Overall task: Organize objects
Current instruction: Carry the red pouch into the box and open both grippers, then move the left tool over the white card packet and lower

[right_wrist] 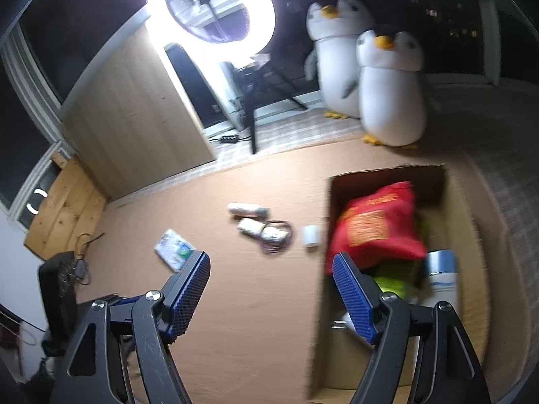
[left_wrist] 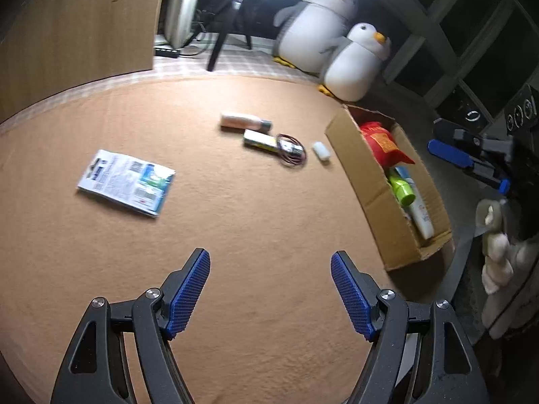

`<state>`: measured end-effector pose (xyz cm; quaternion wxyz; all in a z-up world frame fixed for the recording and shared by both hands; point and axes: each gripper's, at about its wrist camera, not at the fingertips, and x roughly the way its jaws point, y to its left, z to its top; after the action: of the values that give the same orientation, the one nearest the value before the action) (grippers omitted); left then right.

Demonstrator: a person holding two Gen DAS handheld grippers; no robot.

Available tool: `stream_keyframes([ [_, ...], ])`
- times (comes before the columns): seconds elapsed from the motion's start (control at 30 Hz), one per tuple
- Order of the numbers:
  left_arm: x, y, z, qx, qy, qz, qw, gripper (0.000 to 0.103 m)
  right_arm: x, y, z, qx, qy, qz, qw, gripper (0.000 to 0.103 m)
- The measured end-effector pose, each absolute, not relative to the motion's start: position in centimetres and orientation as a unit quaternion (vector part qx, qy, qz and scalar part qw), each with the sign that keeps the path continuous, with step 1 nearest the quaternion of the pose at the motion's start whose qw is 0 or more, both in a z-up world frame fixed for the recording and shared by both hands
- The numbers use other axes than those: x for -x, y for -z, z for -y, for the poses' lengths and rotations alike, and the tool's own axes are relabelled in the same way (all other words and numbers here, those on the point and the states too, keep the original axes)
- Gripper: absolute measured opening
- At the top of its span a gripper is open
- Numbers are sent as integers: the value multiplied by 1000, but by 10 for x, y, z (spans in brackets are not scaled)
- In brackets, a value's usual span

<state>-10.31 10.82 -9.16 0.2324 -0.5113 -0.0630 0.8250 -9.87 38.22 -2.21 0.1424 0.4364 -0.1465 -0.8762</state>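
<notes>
Both your left gripper [left_wrist: 270, 262] and right gripper [right_wrist: 271, 264] gape empty; the box [left_wrist: 372, 198] is part-filled, while the packet [left_wrist: 126, 181], tube [left_wrist: 245, 122], cabled pack [left_wrist: 274, 144] and white roll [left_wrist: 320, 150] remain mid-mat [left_wrist: 235, 269].

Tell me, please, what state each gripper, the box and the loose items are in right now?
left gripper: open, empty.
right gripper: open, empty.
cardboard box: open-topped, partly filled.
red bag: inside the box.
flat packet: lying on the mat.
small white cylinder: lying beside the box.
ring light: on.
</notes>
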Motion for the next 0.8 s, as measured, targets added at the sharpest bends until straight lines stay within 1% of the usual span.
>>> stream_keyframes([
  [0.2,122,85,-88,495,-842,65,204,77,87,31,-345,-452,861,162,165,72],
  [0.33,140,94,-64,500,-845,79,170,77,73,40,-324,-463,857,152,168,72],
  [0.47,163,107,-30,509,-845,103,126,77,65,49,-313,-471,850,162,172,72],
  [0.63,193,118,-6,512,-842,133,103,77,59,58,-306,-484,843,163,171,72],
  [0.8,225,127,-6,516,-844,118,81,77,55,61,-309,-489,841,162,165,72],
])
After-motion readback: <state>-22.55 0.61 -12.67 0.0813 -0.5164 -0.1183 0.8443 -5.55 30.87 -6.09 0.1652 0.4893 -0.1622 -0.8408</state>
